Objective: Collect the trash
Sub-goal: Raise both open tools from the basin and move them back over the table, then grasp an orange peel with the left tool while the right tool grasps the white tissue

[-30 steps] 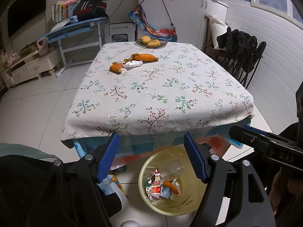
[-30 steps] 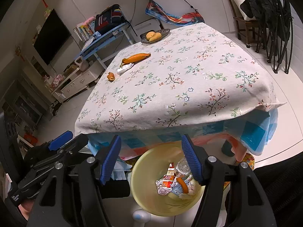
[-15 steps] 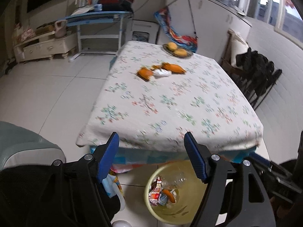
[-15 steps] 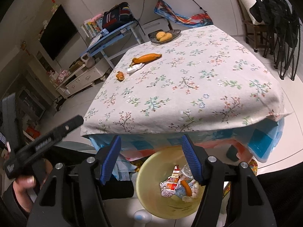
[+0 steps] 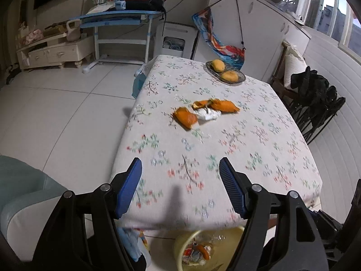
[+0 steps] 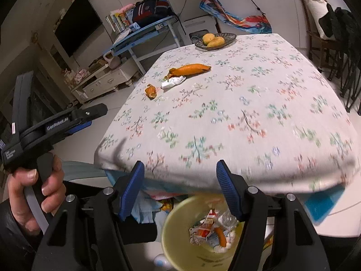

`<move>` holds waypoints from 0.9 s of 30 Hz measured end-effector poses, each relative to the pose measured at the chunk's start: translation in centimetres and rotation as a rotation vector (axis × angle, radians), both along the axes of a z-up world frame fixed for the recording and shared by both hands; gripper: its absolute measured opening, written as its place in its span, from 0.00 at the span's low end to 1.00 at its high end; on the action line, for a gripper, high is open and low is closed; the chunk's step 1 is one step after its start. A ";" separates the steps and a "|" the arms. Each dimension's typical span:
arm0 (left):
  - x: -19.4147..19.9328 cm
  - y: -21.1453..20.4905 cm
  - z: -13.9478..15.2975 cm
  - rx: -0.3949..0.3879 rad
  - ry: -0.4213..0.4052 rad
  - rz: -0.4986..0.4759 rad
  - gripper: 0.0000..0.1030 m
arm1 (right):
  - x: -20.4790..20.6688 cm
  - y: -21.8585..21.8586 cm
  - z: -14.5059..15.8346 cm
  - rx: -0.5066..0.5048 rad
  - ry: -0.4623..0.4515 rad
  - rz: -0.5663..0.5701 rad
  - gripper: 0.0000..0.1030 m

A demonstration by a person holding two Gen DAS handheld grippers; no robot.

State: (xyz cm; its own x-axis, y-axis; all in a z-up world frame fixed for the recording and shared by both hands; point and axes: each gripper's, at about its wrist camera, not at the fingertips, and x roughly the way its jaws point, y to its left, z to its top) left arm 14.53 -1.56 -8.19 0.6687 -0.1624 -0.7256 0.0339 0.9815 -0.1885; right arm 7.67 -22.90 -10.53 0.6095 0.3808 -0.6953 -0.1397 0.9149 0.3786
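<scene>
Though the yellow bin (image 6: 178,232) at my six o'clock already holds wrappers, I judge the job part done: three scraps remain on the table (image 5: 259,149). In the left view, the long orange peel (image 5: 222,105) runs nine-to-three, tip toward three; crumpled tissue (image 5: 207,114) touches it, the short peel (image 5: 185,117) beside. My left gripper (image 5: 180,188) and right gripper (image 6: 178,188) both gape wide, empty.
</scene>
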 end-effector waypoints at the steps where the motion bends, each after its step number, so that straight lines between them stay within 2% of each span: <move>1: 0.5 0.0 0.0 -0.002 0.002 0.003 0.66 | 0.4 0.1 0.0 0.000 0.001 0.003 0.62; 13: 6.8 -0.4 -1.5 -0.018 0.066 0.042 0.66 | 9.5 2.3 -0.1 -0.010 0.011 0.078 0.62; 23: 8.4 2.1 -2.0 -0.067 0.096 0.142 0.66 | 16.6 5.2 -1.7 -0.017 0.039 0.084 0.62; 27: 9.2 2.1 -2.2 -0.063 0.103 0.151 0.66 | 18.6 6.2 -2.3 -0.024 0.061 0.069 0.62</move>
